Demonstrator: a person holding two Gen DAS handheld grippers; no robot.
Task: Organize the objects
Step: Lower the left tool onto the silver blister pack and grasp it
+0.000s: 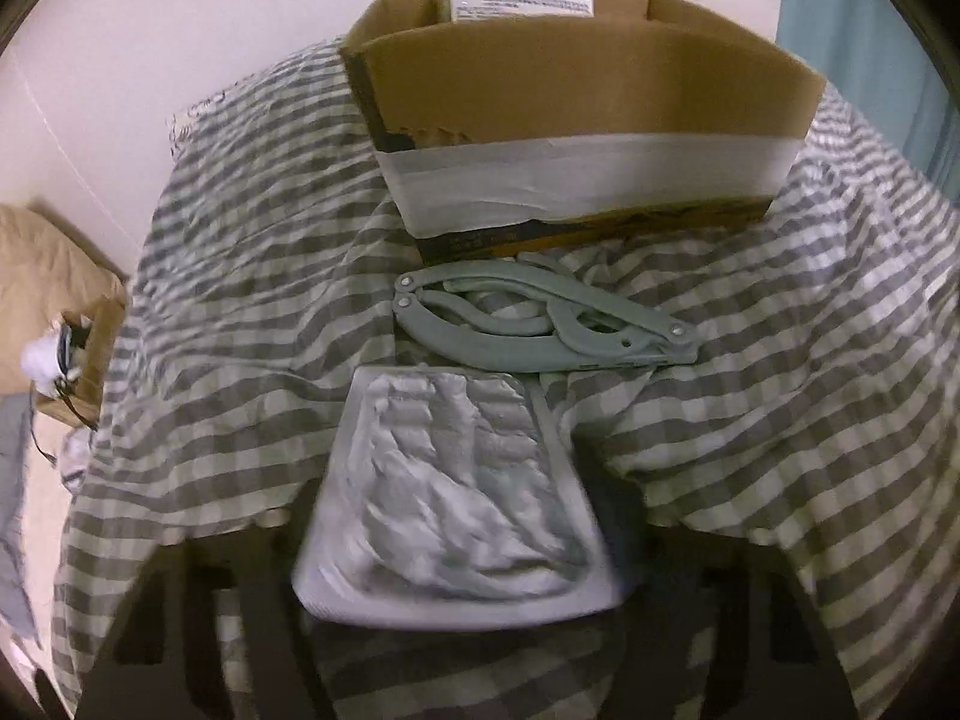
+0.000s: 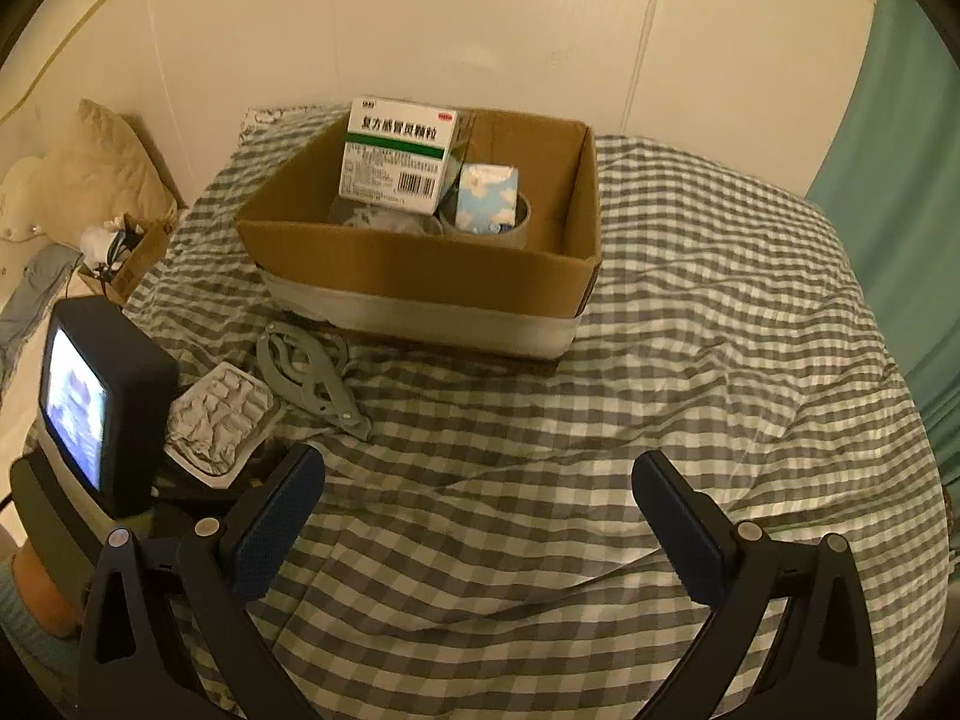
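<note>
Grey-and-white checked bedding (image 2: 690,324) covers the whole bed, with a pale panelled wall behind it and a teal curtain (image 2: 900,150) on the right side. On the bedding stands an open cardboard box (image 2: 420,267) with a white tape band around its lower part. Inside the box a white and green medicine carton (image 2: 396,153) leans upright at the back, and beside it a small blue tissue pack with clouds (image 2: 487,197) stands in a roll of tape (image 2: 521,227).

Just in front of the box, a folded grey-green plastic hanger (image 1: 540,324) lies flat on the bedding. Near it, on the side closer to the camera, is a white packet with crumpled contents (image 1: 456,498). In the left wrist view this packet sits between the dark fingers of the left gripper (image 1: 456,546), and the gripper is closed on it. The picture is blurred there.

The right gripper (image 2: 480,504) hovers over bare bedding, its jaws wide apart and holding nothing. At the far left, a small carton with cables (image 2: 129,258) stands beside a beige pillow (image 2: 102,174).
</note>
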